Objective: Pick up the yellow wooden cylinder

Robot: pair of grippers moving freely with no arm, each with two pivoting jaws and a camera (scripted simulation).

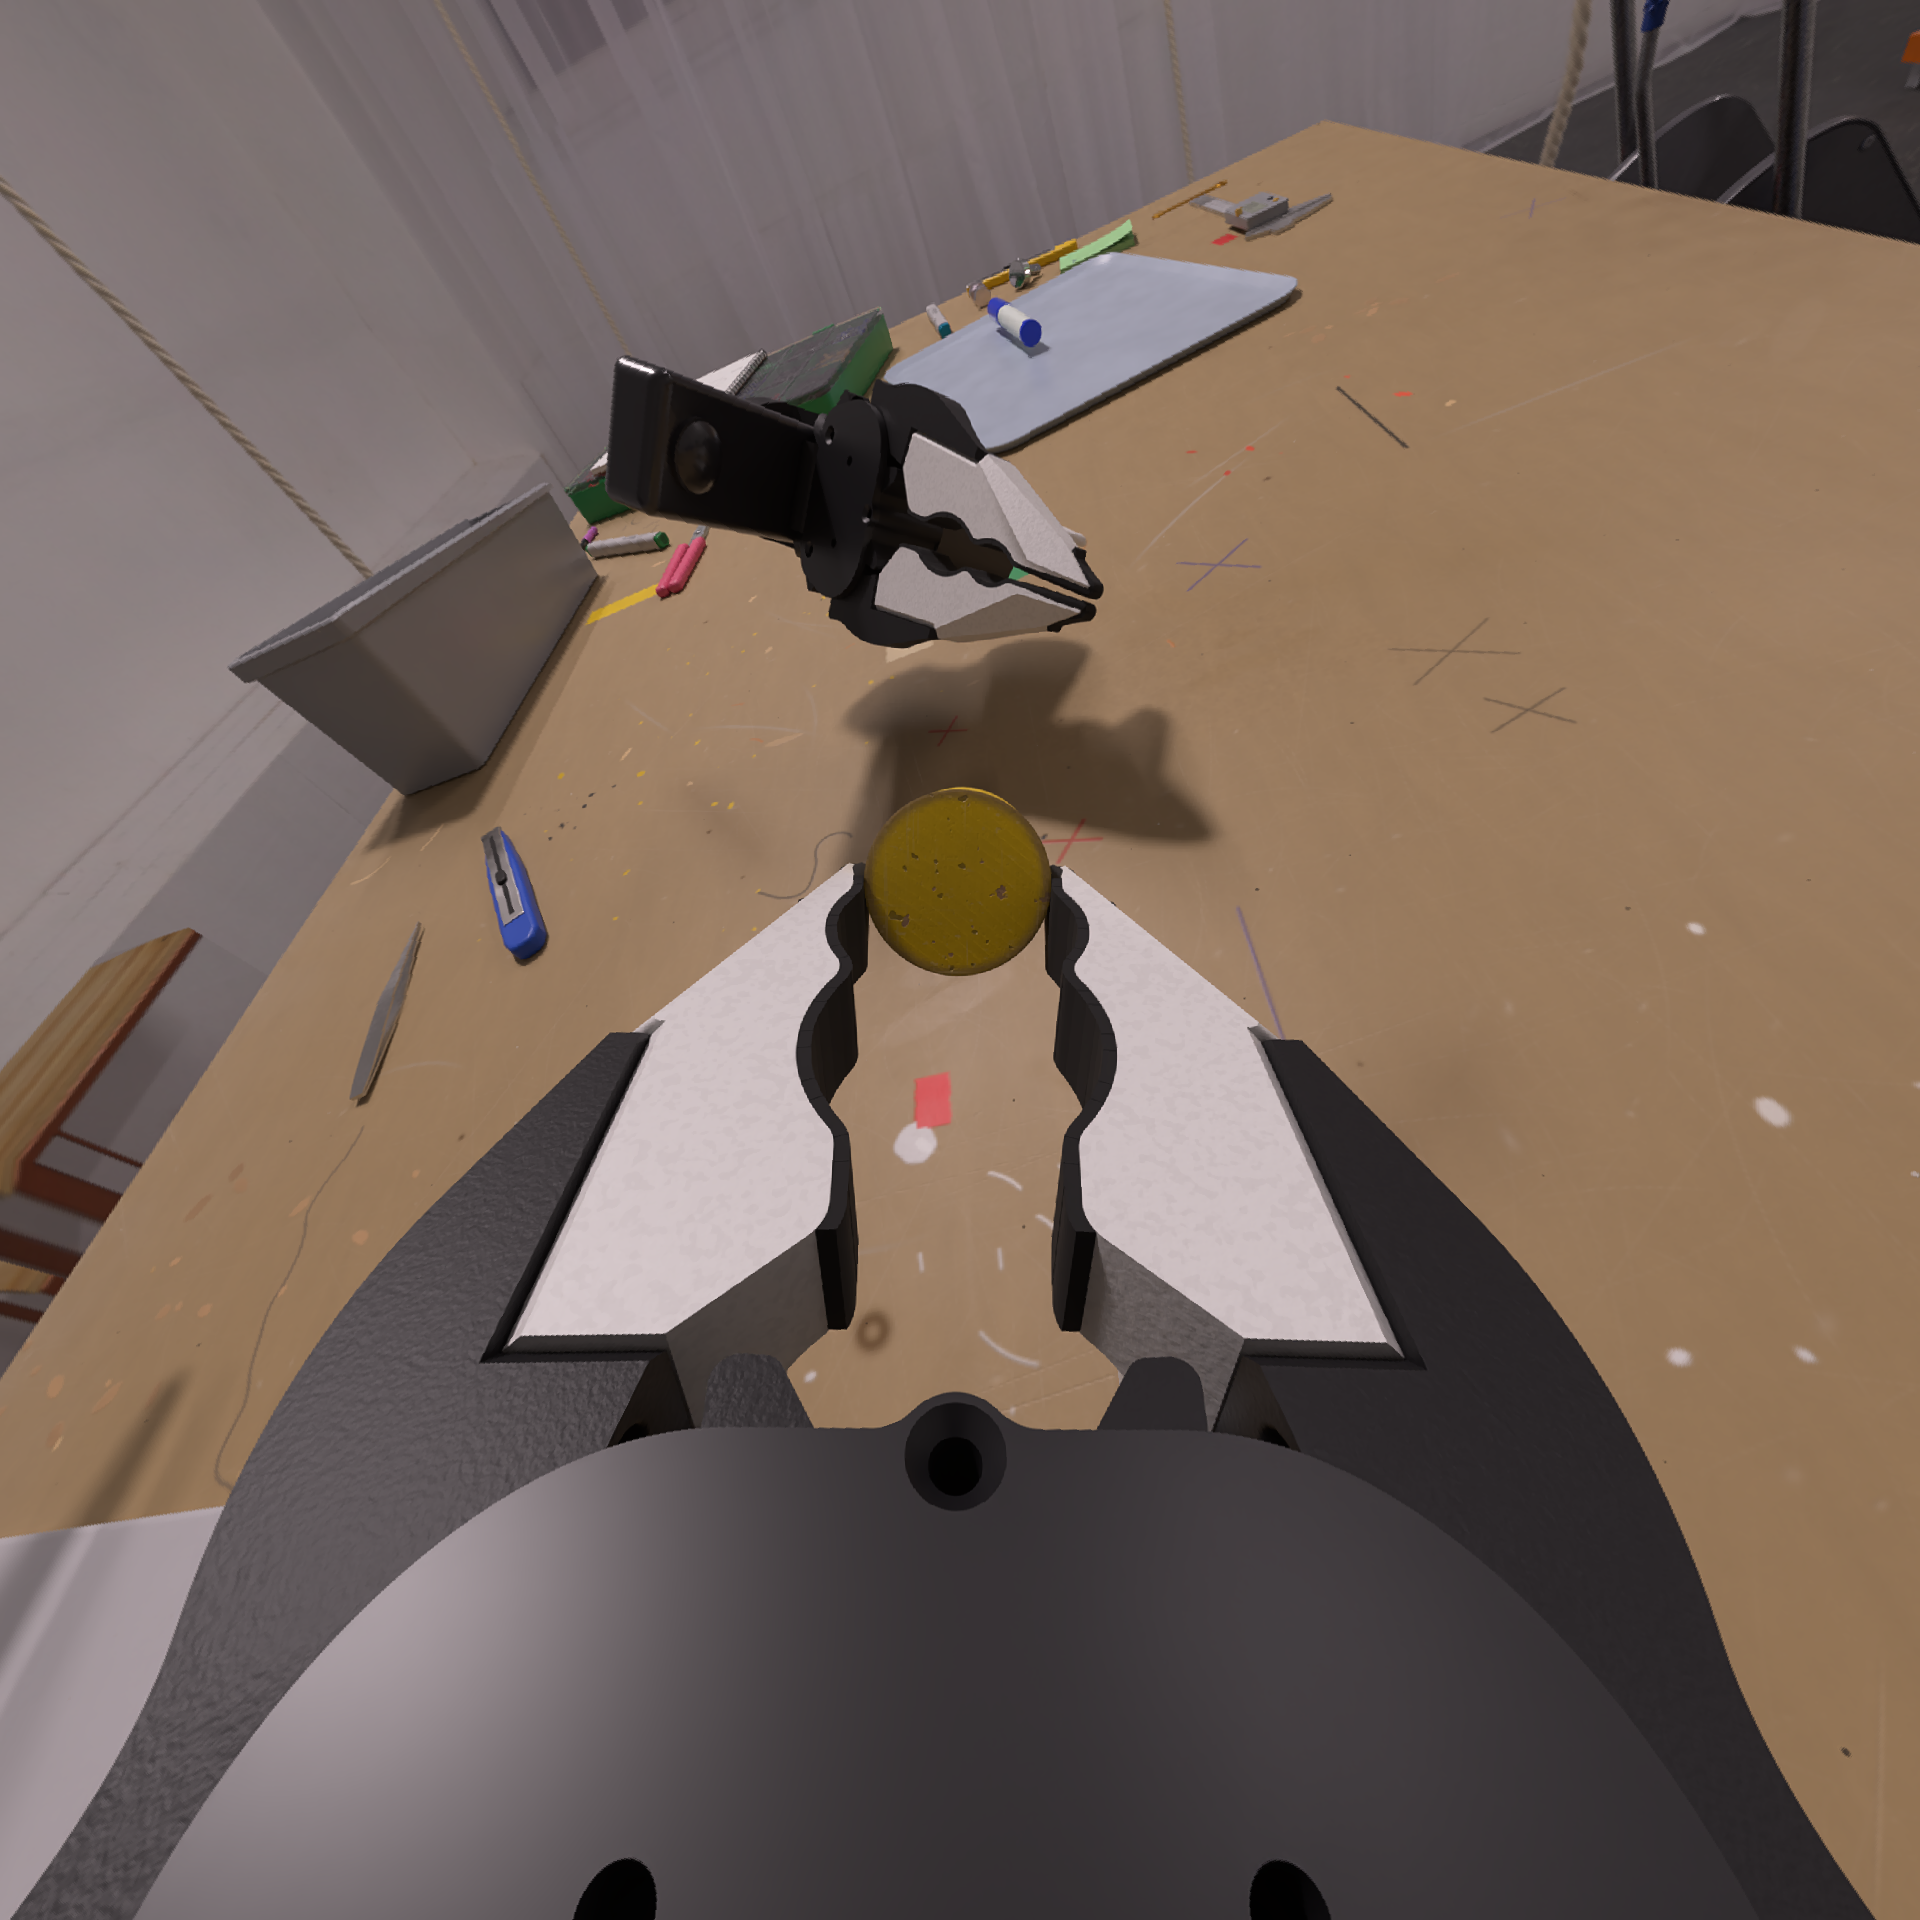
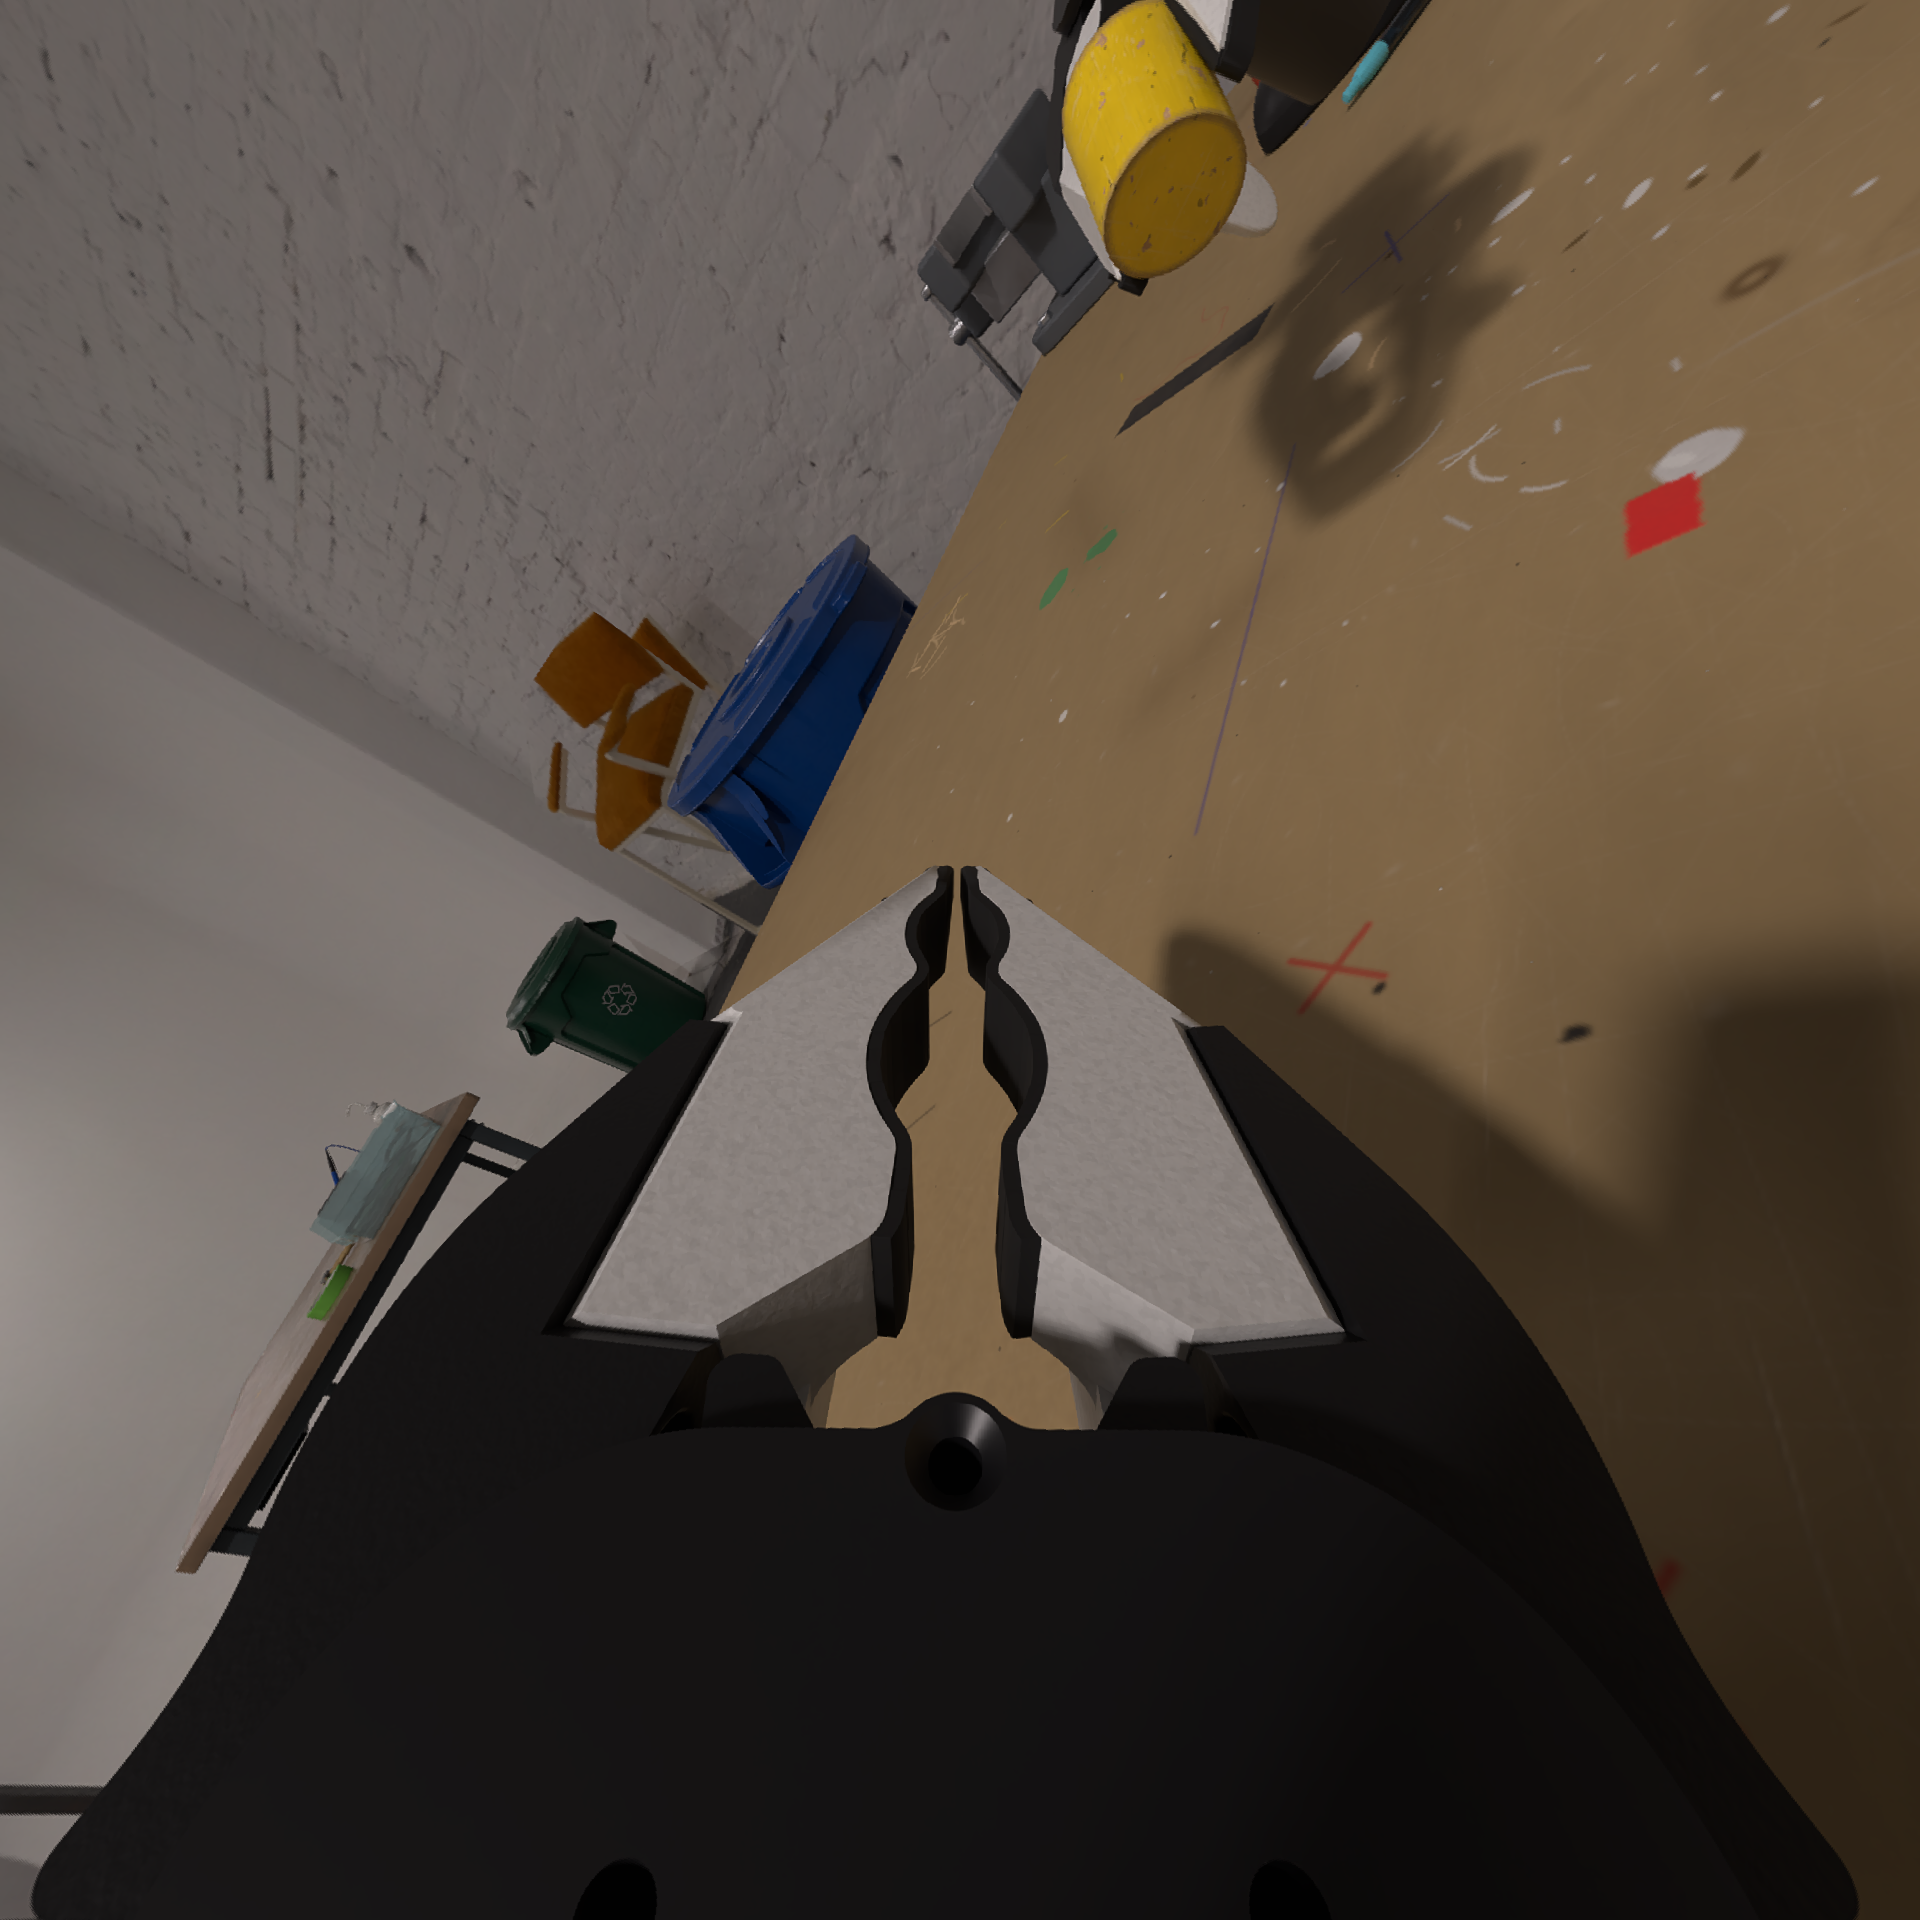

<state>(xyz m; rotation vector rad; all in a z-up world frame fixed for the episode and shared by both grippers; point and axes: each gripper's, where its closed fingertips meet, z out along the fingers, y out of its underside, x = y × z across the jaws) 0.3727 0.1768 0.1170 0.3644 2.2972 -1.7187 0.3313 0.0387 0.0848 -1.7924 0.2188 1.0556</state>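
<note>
**Clerk:** Item one, left gripper (image 1: 956, 883): dark body, white fingers, black wavy pads. Fingertips clamped on the yellow wooden cylinder (image 1: 957, 881), one pad against each curved side, flat end facing the camera.

**Checker:** Where does the cylinder sit relative to the counter (image 1: 1558, 935)?

**Clerk:** Clear of it, by my reading. The right wrist view shows the cylinder (image 2: 1153, 145) lying sideways between white fingers, with a shadow on the counter (image 2: 1455, 727) set apart from it. Likely lifted already; gripped across the round sides because the tips span that width.

**Checker:** Item two?

**Clerk:** Right gripper (image 2: 956, 883): fingers drawn together, only a sliver between the tips, nothing held. In the left wrist view it (image 1: 1081, 603) hovers beyond the cylinder, apart from it. Probably parked clear so the other can work.

**Checker:** Loose stock?

**Clerk:** Blue utility knife (image 1: 512, 894) and a grey blade (image 1: 387, 1013) to the left, well apart from the grip. Red patch (image 1: 932, 1099) on the counter under the left gripper. Grey bin (image 1: 426, 644), pale blue mat (image 1: 1091, 332) bearing a blue-capped marker (image 1: 1013, 320), all far off. None obstructs.
</note>
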